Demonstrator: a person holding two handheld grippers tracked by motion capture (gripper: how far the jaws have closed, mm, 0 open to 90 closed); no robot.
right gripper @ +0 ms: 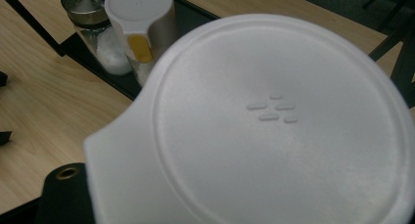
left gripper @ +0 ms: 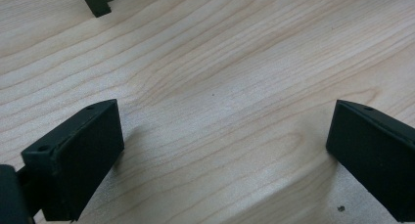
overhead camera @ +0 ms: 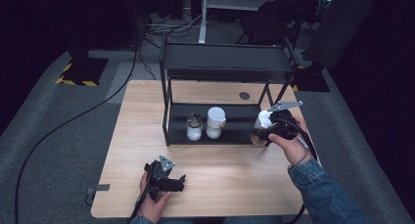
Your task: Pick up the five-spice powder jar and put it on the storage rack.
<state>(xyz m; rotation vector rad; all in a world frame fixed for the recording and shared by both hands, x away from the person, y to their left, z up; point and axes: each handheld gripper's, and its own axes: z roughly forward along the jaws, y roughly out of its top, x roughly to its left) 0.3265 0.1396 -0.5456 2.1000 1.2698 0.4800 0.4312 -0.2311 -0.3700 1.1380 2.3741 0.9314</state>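
In the right gripper view a white-lidded container [right gripper: 274,131] sits so close to the lens that its body and the jaw tips are hidden; only a dark corner of one jaw shows at seven o'clock. In the high view the right gripper [overhead camera: 270,128] and the person's hand cover most of that container [overhead camera: 262,125], leaving a white top and a tan base, so the grip can be read only from how it hangs off the table at the rack's right end: the right gripper is clamped on it.

Three containers can be counted: the held one, a glass jar [overhead camera: 194,126] with a metal cap and white contents, and a second white-lidded canister [overhead camera: 215,122] with a yellow tab. The last two stand side by side on the lower shelf of one black rack [overhead camera: 222,62].

The left gripper [overhead camera: 166,177] rests at six o'clock on the table, its jaws spread wide over bare wood in the left gripper view [left gripper: 222,150].

The wooden table [overhead camera: 142,116] is pale with fine grain. Around it lies grey carpet with trailing cables, and a yellow-and-black striped base [overhead camera: 80,70] stands at ten o'clock; the room beyond is dark.
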